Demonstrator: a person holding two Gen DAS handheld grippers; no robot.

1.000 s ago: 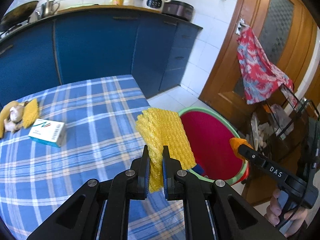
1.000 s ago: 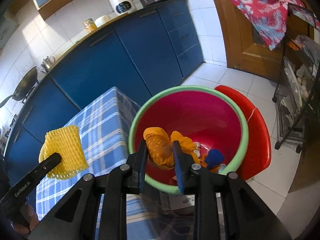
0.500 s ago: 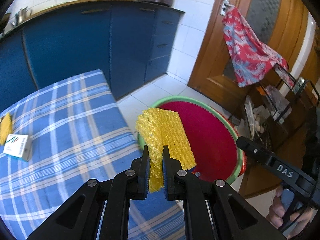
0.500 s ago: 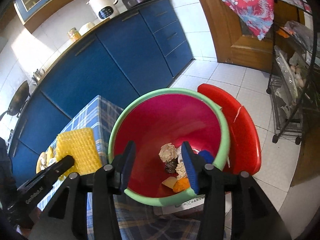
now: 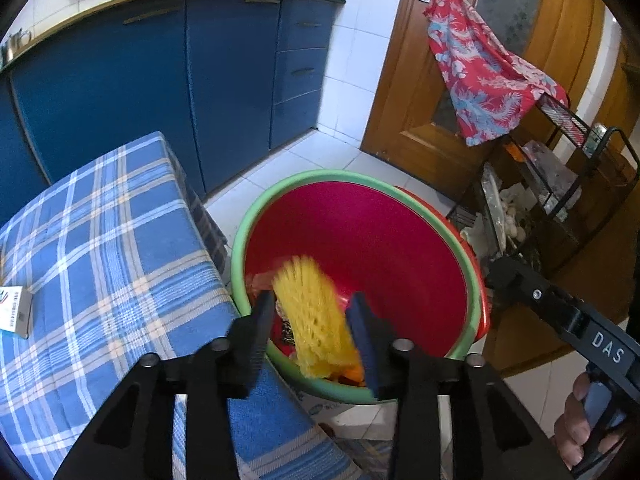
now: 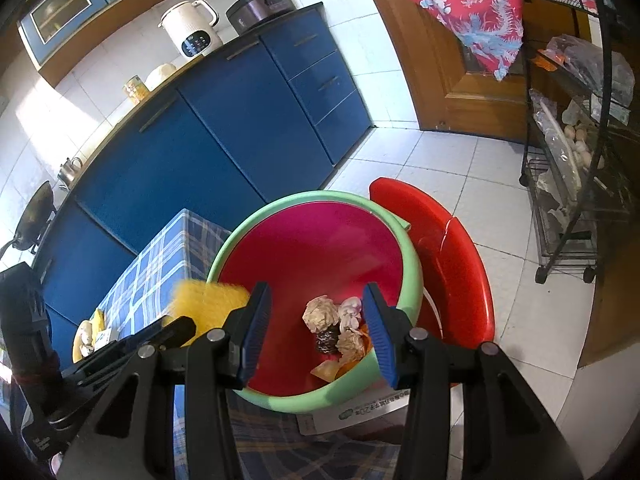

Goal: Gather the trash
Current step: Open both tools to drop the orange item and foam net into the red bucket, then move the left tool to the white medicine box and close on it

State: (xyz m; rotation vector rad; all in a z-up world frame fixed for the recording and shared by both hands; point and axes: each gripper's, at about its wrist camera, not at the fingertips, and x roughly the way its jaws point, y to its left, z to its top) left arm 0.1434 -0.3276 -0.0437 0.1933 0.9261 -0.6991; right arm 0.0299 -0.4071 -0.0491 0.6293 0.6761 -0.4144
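Observation:
A red bin with a green rim [image 5: 316,178] stands on the floor beside the table; it also shows in the right wrist view [image 6: 412,272]. My left gripper [image 5: 316,320] is open over the bin's near rim, and the yellow foam net [image 5: 312,312] is blurred between its jaws, loose and dropping; the net also shows in the right wrist view [image 6: 208,300]. My right gripper [image 6: 316,320] is open and empty above the bin. Crumpled paper and peel scraps [image 6: 336,328] lie on the bin's bottom.
The blue plaid table [image 5: 100,240] is at left with a small white box [image 5: 14,312] on it. Banana peel and scraps [image 6: 86,336] lie further along it. A red stool [image 6: 456,264] is behind the bin. A wire rack [image 6: 572,128] and wooden door are at right; blue cabinets behind.
My left gripper swung from the table to over the bin and opened, letting the yellow foam net go. My right gripper opened and dropped its orange peel into the bin.

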